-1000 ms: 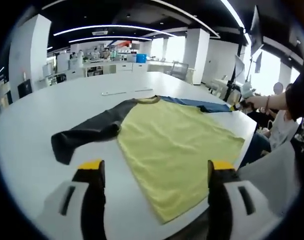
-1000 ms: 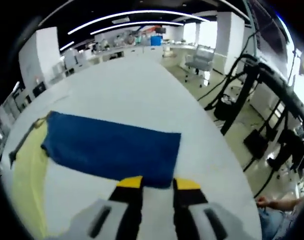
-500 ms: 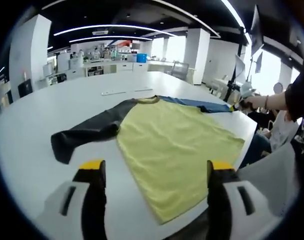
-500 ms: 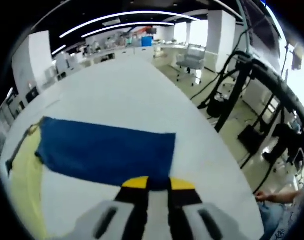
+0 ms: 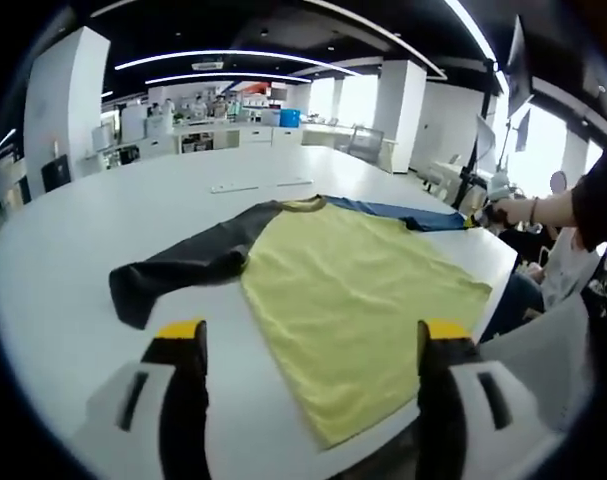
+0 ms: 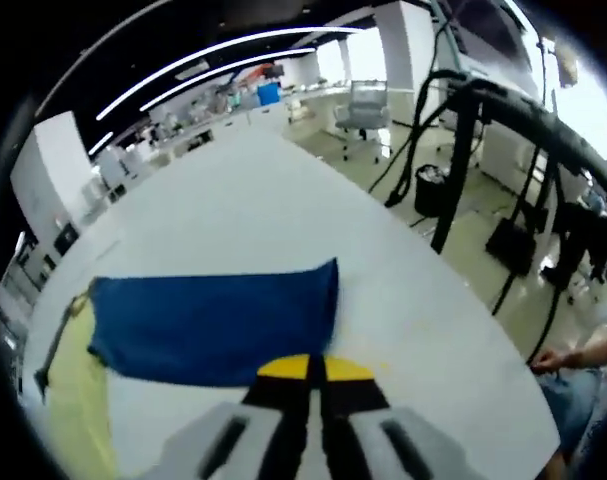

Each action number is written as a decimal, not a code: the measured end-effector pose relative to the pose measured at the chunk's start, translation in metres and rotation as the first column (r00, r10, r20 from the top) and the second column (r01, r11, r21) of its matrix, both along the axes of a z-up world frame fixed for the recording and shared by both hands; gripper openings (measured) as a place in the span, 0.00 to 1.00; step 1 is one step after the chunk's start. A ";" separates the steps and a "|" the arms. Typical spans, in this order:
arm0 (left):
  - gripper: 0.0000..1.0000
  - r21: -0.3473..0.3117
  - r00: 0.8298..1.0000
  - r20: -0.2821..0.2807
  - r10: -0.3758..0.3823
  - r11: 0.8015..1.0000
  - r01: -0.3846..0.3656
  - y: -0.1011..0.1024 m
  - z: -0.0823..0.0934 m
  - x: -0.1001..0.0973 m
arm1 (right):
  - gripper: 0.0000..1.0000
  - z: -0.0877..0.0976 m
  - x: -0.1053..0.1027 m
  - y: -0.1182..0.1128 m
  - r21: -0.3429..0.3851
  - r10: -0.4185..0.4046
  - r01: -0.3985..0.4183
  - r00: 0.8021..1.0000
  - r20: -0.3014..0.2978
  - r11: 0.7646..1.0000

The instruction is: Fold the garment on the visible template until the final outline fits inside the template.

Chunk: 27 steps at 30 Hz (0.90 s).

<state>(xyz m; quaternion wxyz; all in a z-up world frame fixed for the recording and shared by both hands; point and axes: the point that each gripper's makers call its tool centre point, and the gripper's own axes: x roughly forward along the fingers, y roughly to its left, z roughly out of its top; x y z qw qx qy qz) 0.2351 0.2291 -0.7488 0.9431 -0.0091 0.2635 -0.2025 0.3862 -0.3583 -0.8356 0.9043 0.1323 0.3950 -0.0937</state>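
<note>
The right tool (image 6: pixel 310 367) has its two yellow-tipped jaws squeezed together right at the near edge of the blue sleeve (image 6: pixel 213 325). It looks to me like it has pinched the cuff, though the cloth between the tips is too thin to see for sure. The blue sleeve lies flat and stretched out on the white worktop (image 6: pixel 283 200), and it joins the yellow body of the shirt at the far left of the right gripper view.

The left tool (image 5: pixel 308 345) hangs above the bottom hem with its jaws wide apart. It holds nothing and touches nothing.

In the left gripper view the whole shirt (image 5: pixel 353 290) is spread out on the worktop. The yellow body lies flat in the middle. The dark sleeve (image 5: pixel 183 265) sticks out to one side, a bit crumpled near its end. The blue sleeve sticks out the other way, toward a person's hand (image 5: pixel 511 208) at the worktop's edge.

I cannot make out any template marks under or around the shirt.

So the job looks like it is only starting. No fold is made yet. Both sleeves need to come in over the yellow part, and then the body needs folding too. My guess is the blue sleeve goes first.
</note>
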 end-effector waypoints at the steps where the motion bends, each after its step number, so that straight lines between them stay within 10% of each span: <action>1: 0.84 0.001 1.000 -0.001 -0.001 1.000 0.001 -0.001 0.000 0.000 | 0.00 0.002 0.000 0.002 -0.008 0.010 -0.010 1.000 0.001 1.000; 27: 0.93 -0.004 1.000 -0.013 0.012 1.000 -0.012 0.013 -0.001 -0.011 | 0.00 0.049 0.043 0.048 0.006 0.133 -0.134 0.987 0.088 0.991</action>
